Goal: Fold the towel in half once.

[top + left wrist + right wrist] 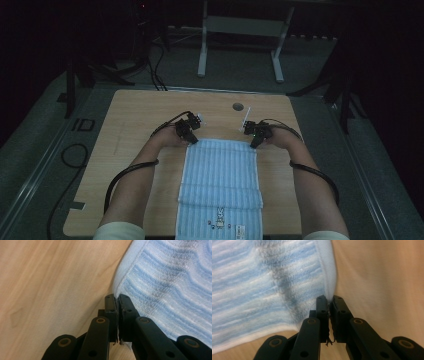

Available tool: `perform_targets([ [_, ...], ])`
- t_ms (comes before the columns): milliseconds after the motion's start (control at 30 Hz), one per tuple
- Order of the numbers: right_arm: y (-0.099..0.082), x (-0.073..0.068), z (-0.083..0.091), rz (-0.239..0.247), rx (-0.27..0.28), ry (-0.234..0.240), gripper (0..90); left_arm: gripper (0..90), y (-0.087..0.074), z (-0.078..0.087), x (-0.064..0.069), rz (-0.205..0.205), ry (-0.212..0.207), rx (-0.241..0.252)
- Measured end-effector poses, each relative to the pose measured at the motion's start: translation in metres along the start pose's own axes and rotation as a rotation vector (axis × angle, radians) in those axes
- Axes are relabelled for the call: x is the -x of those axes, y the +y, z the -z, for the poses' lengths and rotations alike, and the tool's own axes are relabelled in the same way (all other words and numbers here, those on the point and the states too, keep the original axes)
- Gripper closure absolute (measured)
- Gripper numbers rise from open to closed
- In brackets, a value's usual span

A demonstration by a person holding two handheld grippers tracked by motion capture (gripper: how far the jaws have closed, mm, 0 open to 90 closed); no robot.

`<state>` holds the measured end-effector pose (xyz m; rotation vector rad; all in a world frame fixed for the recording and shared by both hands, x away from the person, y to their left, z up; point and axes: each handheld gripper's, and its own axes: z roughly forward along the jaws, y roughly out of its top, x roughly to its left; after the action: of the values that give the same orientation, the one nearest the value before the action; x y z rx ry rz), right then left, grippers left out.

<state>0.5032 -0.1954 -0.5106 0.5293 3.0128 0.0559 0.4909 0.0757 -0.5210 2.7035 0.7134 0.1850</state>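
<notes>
Dim surroundings are noted around a wooden table (130, 115), on which a blue striped towel (220, 175) is laid flat, its near end folded over. Its far corners are pinched: the left gripper (117, 298) is clamped on one, the right gripper (329, 299) on the other. Grasping is judged done; lifting and folding are judged outstanding.

This is looking like a dim lab or test room set up for recording. A bare wooden tabletop (140, 115) with a cable hole (238, 106) is standing on grey carpet (320, 55), black cables (155, 70) are trailing across the floor, and the white legs of another desk (202, 50) are showing behind, among dark stands (70, 85).
</notes>
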Motion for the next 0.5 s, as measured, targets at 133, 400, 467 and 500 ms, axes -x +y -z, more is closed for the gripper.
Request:
perform_targets([
  [133,-0.001,0.002,0.014,-0.012,0.043,-0.076,84.9,87.3,0.006,0.015,0.0,-0.003,0.071,0.043],
  [400,0.002,0.013,0.055,-0.04,0.14,-0.207,84.9,87.2,0.025,0.073,-0.012,-0.005,0.173,0.132],
  [467,0.004,0.015,0.069,-0.053,0.164,-0.236,84.9,87.2,0.03,0.087,-0.014,-0.009,0.22,0.155],
  [500,0.004,0.017,0.078,-0.049,0.181,-0.263,84.9,87.2,0.032,0.094,-0.015,-0.015,0.226,0.161],
])
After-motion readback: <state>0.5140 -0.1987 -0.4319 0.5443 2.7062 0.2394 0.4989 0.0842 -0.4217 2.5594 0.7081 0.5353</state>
